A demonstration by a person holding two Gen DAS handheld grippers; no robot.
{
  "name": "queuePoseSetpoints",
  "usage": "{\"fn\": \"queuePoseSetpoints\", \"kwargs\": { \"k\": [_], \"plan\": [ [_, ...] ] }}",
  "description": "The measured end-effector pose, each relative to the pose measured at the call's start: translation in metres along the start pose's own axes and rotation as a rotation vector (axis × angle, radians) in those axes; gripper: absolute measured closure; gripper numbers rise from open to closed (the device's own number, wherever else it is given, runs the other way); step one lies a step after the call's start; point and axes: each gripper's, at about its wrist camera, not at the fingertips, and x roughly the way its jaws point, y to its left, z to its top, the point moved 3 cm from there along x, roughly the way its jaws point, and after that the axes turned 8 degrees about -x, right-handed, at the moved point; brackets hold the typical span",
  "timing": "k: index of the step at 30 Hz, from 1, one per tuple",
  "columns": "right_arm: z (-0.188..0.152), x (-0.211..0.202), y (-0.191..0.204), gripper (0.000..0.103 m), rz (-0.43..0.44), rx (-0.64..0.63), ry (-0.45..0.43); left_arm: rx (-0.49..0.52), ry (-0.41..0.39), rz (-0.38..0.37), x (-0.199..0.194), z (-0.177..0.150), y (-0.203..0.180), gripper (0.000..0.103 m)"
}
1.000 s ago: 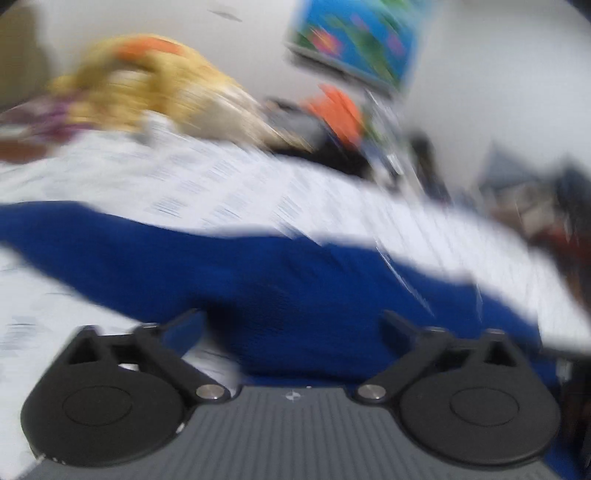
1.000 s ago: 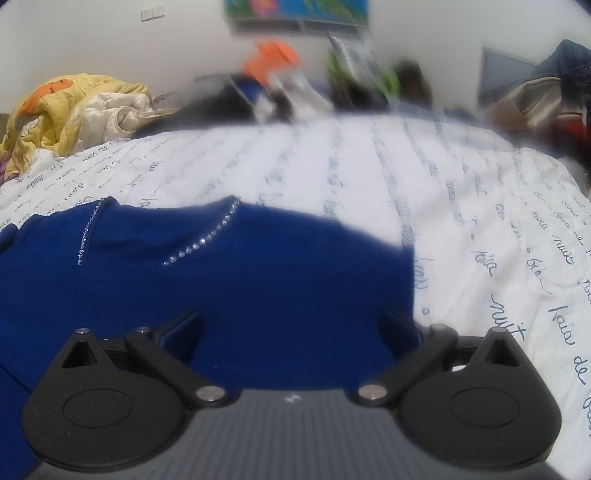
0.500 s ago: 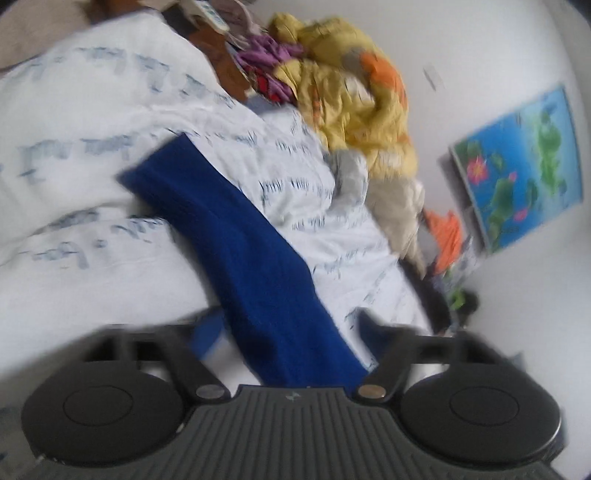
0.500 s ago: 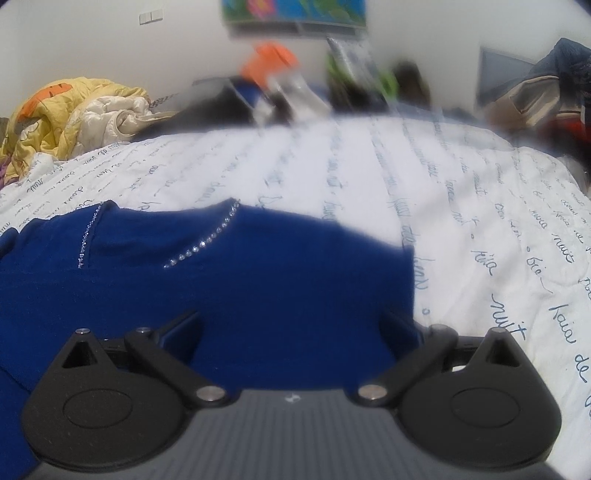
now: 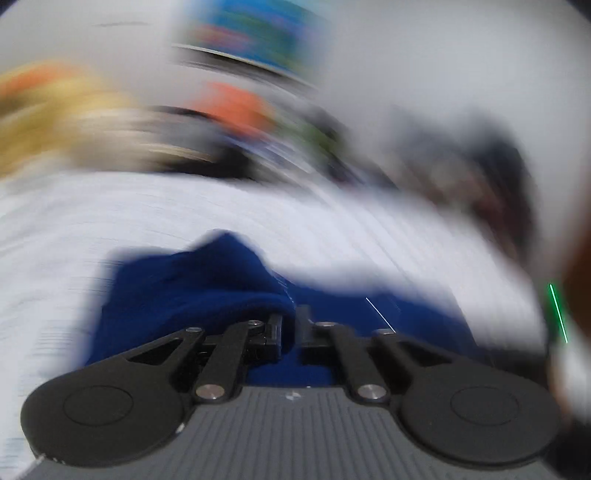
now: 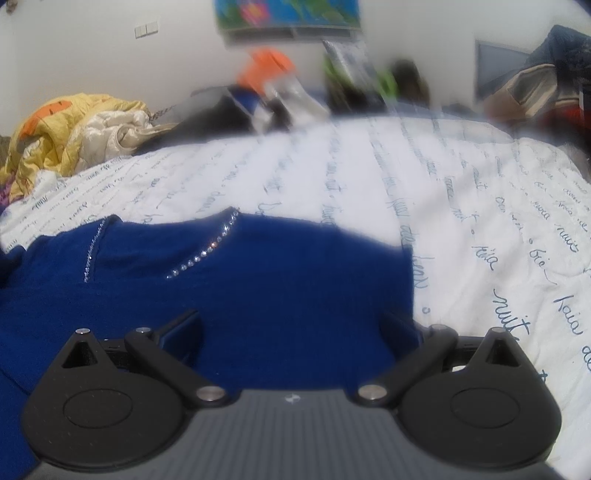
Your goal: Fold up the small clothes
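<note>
A blue knit top [image 6: 258, 288] lies spread on a bed, on a white bedspread [image 6: 480, 206] printed with lines of blue handwriting. In the right wrist view the garment fills the lower half of the frame from 9 o'clock to the centre, its neckline trimmed with two rows of small rhinestones [image 6: 207, 251] running toward 11 o'clock. The right gripper [image 6: 291, 325] hovers just above the fabric with its jaws spread wide apart, nothing between them. In the heavily blurred left wrist view, the left gripper [image 5: 290, 325] is closing, its two fingers nearly together with a raised fold of the blue cloth [image 5: 207, 288] bunched between them; whether the pads already press on it is hard to tell through the motion blur. Beyond the bed, a yellow and cream quilt [image 6: 70, 133] is heaped at 10 o'clock, an orange object [image 6: 266, 66] sits near 12 o'clock, and a bright blue-green picture [image 6: 288, 13] hangs on the white wall.
</note>
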Motion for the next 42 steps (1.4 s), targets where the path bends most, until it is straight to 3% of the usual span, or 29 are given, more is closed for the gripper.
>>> {"fn": "queuePoseSetpoints", "kwargs": {
  "k": [1, 3, 4, 5, 8, 10, 13, 15, 17, 19, 20, 24, 27, 29, 33, 42],
  "plan": [
    [0.000, 0.000, -0.001, 0.000, 0.003, 0.005, -0.002, 0.119, 0.055, -0.034, 0.010, -0.020, -0.032, 0.072],
    [0.000, -0.001, -0.002, 0.000, 0.009, 0.015, -0.007, 0.251, 0.087, -0.031, 0.020, -0.053, -0.063, 0.049],
    [0.000, -0.001, -0.003, 0.000, 0.013, 0.021, -0.010, 0.257, 0.088, -0.008, 0.022, -0.064, -0.067, 0.030],
    [0.000, -0.001, -0.003, 0.000, 0.017, 0.027, -0.013, 0.238, 0.079, 0.002, 0.021, -0.071, -0.065, 0.020],
    [0.000, -0.001, -0.004, 0.000, 0.024, 0.035, -0.017, 0.068, 0.059, -0.049, 0.012, -0.079, -0.035, 0.018],
    [0.000, -0.001, -0.004, 0.000, 0.025, 0.036, -0.018, -0.118, 0.036, -0.098, 0.008, -0.078, -0.009, 0.018],
    [0.001, -0.002, -0.001, 0.000, 0.010, 0.016, -0.004, -0.418, -0.063, -0.122, -0.003, -0.073, 0.039, 0.008],
    [0.006, -0.015, 0.009, 0.000, -0.021, 0.019, -0.023, -0.548, -0.097, -0.151, -0.008, -0.075, 0.061, 0.007],
    [0.014, -0.037, 0.029, 0.000, 0.137, 0.055, -0.087, -0.619, -0.110, -0.173, -0.009, -0.074, 0.074, 0.006],
    [0.022, -0.040, 0.052, 0.000, 0.330, 0.086, -0.022, -0.648, -0.104, -0.184, -0.006, -0.072, 0.081, 0.006],
    [0.024, -0.035, 0.062, 0.000, 0.371, 0.098, 0.037, -0.646, -0.107, -0.186, -0.008, -0.073, 0.079, 0.006],
    [0.025, -0.001, 0.069, 0.003, 0.423, 0.224, 0.236, -0.637, -0.107, -0.187, -0.010, -0.071, 0.076, 0.004],
    [0.030, 0.006, 0.069, 0.014, 0.409, 0.237, 0.248, -0.644, -0.110, -0.193, -0.005, -0.069, 0.076, 0.003],
    [0.032, 0.010, 0.074, 0.079, 0.401, 0.210, 0.284, -0.641, -0.110, -0.196, -0.005, -0.071, 0.076, 0.002],
    [0.027, 0.012, 0.080, 0.080, 0.408, 0.219, 0.307, -0.637, -0.110, -0.201, -0.005, -0.071, 0.075, 0.001],
    [0.013, 0.030, 0.052, 0.079, 0.556, 0.516, 0.356, -0.637, -0.111, -0.201, -0.006, -0.072, 0.075, 0.001]
  ]
}}
